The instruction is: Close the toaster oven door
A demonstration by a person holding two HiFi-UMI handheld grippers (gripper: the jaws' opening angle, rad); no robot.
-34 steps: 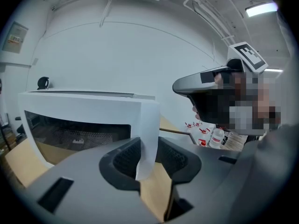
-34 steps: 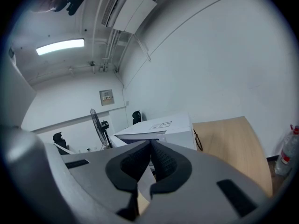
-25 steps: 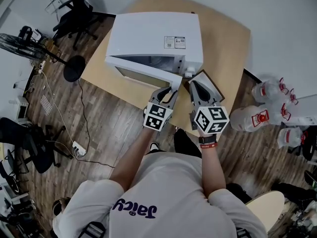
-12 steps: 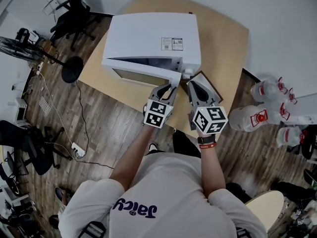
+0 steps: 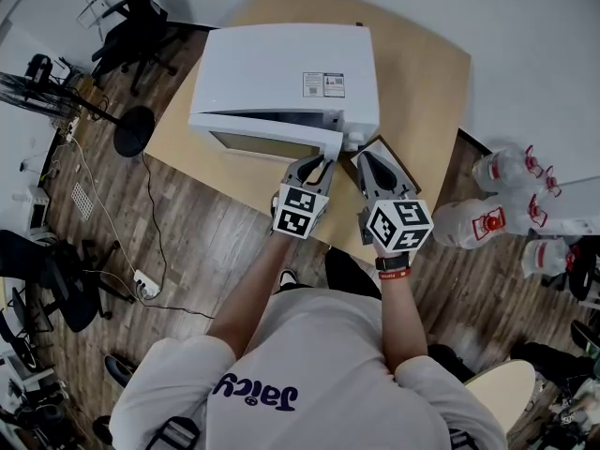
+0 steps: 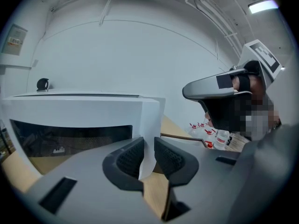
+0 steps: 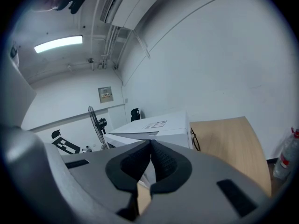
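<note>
Toaster oven door [image 5: 272, 142] hanging slightly ajar, running lengthwise across the oven [image 5: 281, 68], free end pointing right. Left gripper [image 6: 148, 154] narrowing, closing onto that end; right gripper [image 7: 149, 160] pinched together, empty.

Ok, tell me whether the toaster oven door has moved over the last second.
Yes. The door has swung in toward the toaster oven; in the head view the gap under the oven's white top is narrower.
</note>
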